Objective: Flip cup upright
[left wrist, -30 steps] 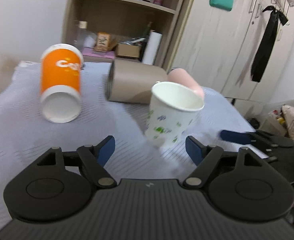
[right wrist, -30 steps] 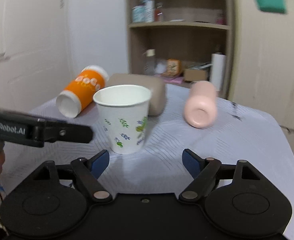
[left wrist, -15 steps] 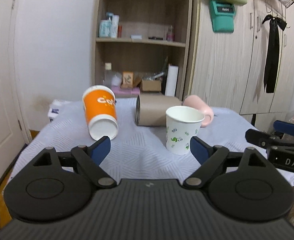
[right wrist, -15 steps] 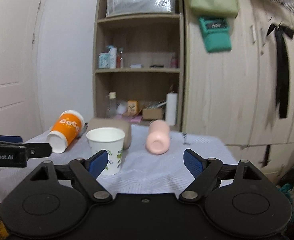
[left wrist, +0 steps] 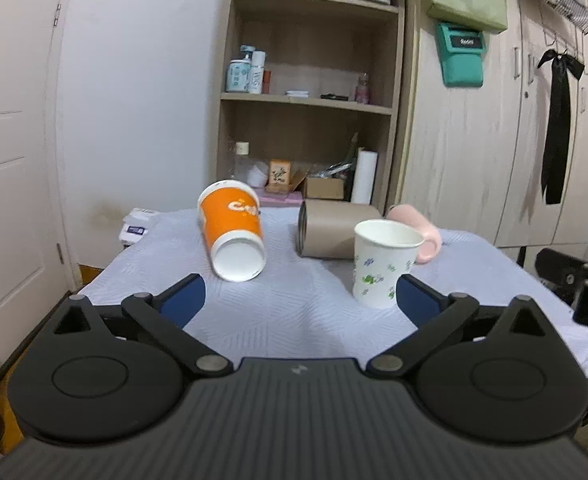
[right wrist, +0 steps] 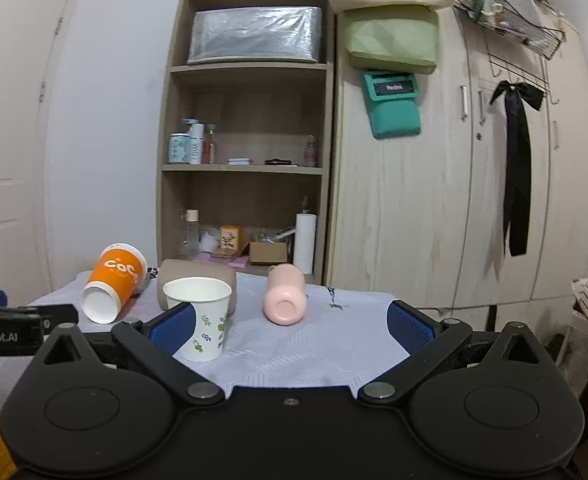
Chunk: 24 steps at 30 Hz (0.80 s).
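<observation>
A white paper cup with a leaf print [left wrist: 381, 262] stands upright on the table [left wrist: 294, 312]; it also shows in the right wrist view [right wrist: 202, 320]. An orange cup [left wrist: 234, 236] [right wrist: 112, 282], a tan cup [left wrist: 333, 228] [right wrist: 174, 276] and a pink cup [left wrist: 425, 236] [right wrist: 284, 300] lie on their sides behind it. My left gripper [left wrist: 299, 298] is open and empty, back from the cups. My right gripper [right wrist: 292, 326] is open and empty, also back from them.
A grey-white cloth covers the table. A wooden shelf unit [right wrist: 246, 160] and wardrobe doors [right wrist: 433, 200] stand behind it. A door [left wrist: 10, 200] is at the left. The right gripper's body shows at the right edge of the left wrist view [left wrist: 573, 280].
Both grippers have drawn back and up from the white cup, which now stands alone and looks smaller. The cups have not moved.
</observation>
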Each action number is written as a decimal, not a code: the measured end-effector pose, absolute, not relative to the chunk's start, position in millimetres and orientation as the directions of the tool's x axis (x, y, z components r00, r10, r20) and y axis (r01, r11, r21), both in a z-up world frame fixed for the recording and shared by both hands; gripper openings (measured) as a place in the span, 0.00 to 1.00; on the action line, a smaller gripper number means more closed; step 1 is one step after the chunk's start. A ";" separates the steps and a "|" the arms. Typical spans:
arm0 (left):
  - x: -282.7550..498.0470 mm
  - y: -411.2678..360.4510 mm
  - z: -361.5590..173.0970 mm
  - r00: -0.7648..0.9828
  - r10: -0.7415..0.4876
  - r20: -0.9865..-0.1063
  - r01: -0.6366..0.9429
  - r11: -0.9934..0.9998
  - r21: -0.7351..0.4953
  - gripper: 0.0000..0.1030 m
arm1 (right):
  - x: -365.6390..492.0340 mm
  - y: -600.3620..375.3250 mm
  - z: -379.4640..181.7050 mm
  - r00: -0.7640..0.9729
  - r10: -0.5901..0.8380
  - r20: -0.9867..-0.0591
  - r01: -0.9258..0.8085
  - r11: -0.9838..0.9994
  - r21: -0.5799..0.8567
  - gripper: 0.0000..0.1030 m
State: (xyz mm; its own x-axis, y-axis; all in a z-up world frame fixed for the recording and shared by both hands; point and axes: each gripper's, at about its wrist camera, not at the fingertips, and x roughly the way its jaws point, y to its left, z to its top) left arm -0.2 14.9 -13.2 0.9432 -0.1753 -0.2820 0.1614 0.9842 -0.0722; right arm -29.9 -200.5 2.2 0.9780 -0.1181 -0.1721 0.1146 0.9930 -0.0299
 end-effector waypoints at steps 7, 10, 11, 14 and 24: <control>-5.2 20.6 -21.0 0.939 -0.152 -0.309 0.138 0.988 -0.068 1.00 | -33.2 -199.4 -5.1 0.974 -0.112 -0.195 0.115 0.993 0.008 1.00; -6.9 22.9 -20.8 0.939 -0.140 -0.315 0.126 0.990 -0.063 1.00 | -33.3 -198.3 -6.5 0.972 -0.119 -0.200 0.124 0.992 0.011 1.00; -7.3 23.5 -20.4 0.939 -0.137 -0.317 0.124 0.990 -0.062 1.00 | -33.2 -197.8 -6.5 0.972 -0.120 -0.201 0.124 0.992 0.011 1.00; -8.9 24.6 -19.3 0.939 -0.124 -0.321 0.112 0.992 -0.056 1.00 | -33.4 -196.1 -5.8 0.971 -0.130 -0.199 0.134 0.991 0.008 1.00; -10.6 26.1 -17.3 0.939 -0.110 -0.327 0.100 0.994 -0.046 1.00 | -35.1 -195.8 -4.8 0.967 -0.155 -0.202 0.158 0.987 0.000 1.00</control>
State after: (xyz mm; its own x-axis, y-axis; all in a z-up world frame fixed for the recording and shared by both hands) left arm -10.6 26.1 -17.3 0.9385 -0.1095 -0.3274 0.0999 0.9939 -0.0462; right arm -35.1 -195.8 -4.8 0.9671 -0.1549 -0.2016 0.1581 0.9874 -0.0003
